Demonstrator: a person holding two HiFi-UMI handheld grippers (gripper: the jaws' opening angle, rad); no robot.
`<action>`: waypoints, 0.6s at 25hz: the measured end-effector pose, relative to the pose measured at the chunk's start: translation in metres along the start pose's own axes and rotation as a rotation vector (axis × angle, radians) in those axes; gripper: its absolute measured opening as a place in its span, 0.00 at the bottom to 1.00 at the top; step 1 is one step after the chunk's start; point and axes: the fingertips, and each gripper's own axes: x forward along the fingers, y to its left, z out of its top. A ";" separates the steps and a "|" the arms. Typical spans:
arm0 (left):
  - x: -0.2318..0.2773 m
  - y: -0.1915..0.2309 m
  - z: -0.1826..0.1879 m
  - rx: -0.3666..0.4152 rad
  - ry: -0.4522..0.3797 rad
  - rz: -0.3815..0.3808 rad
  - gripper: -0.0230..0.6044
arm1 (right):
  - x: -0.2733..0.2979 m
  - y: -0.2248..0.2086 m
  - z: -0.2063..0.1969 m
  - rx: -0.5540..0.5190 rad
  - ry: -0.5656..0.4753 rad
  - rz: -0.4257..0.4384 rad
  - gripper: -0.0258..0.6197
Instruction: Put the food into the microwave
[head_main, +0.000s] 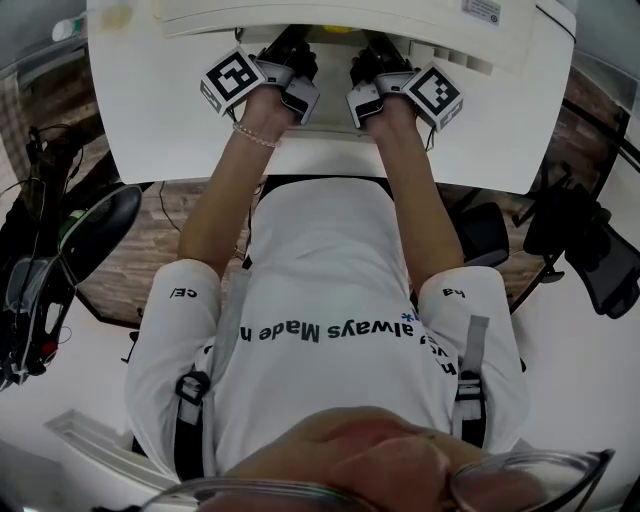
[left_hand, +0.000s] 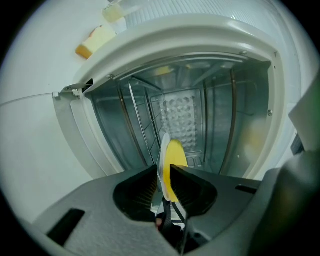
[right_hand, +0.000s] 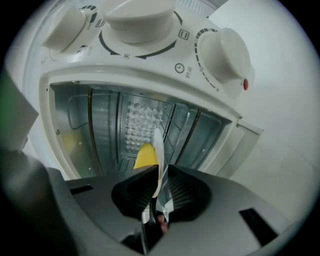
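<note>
A white plate (left_hand: 162, 150) carrying yellow food (left_hand: 175, 159) is held edge-on between both grippers. My left gripper (left_hand: 162, 173) is shut on one rim, my right gripper (right_hand: 160, 172) is shut on the opposite rim of the plate (right_hand: 159, 150), with the yellow food (right_hand: 145, 156) beside it. Straight ahead is the white microwave's (head_main: 330, 20) open metal cavity (left_hand: 195, 110), and the plate sits at its mouth. In the head view the left gripper (head_main: 290, 62) and right gripper (head_main: 372, 62) are side by side against the microwave, and the plate is mostly hidden.
A wire rack (left_hand: 142, 125) stands inside the cavity. Control knobs (right_hand: 222, 50) line the microwave's front panel. A small yellow-and-white food piece (left_hand: 96, 42) lies on the white table (head_main: 160, 120) beside the microwave. Black office chairs (head_main: 95, 235) stand on both sides of the person.
</note>
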 end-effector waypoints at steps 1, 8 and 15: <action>-0.003 -0.002 0.001 -0.001 0.001 -0.001 0.15 | -0.002 0.001 -0.001 -0.002 0.002 -0.004 0.09; -0.018 -0.001 -0.013 0.031 -0.014 0.017 0.20 | -0.026 -0.002 0.011 -0.074 0.000 -0.021 0.14; -0.051 -0.028 -0.028 0.118 -0.015 -0.017 0.18 | -0.060 0.016 0.006 -0.213 0.016 -0.011 0.14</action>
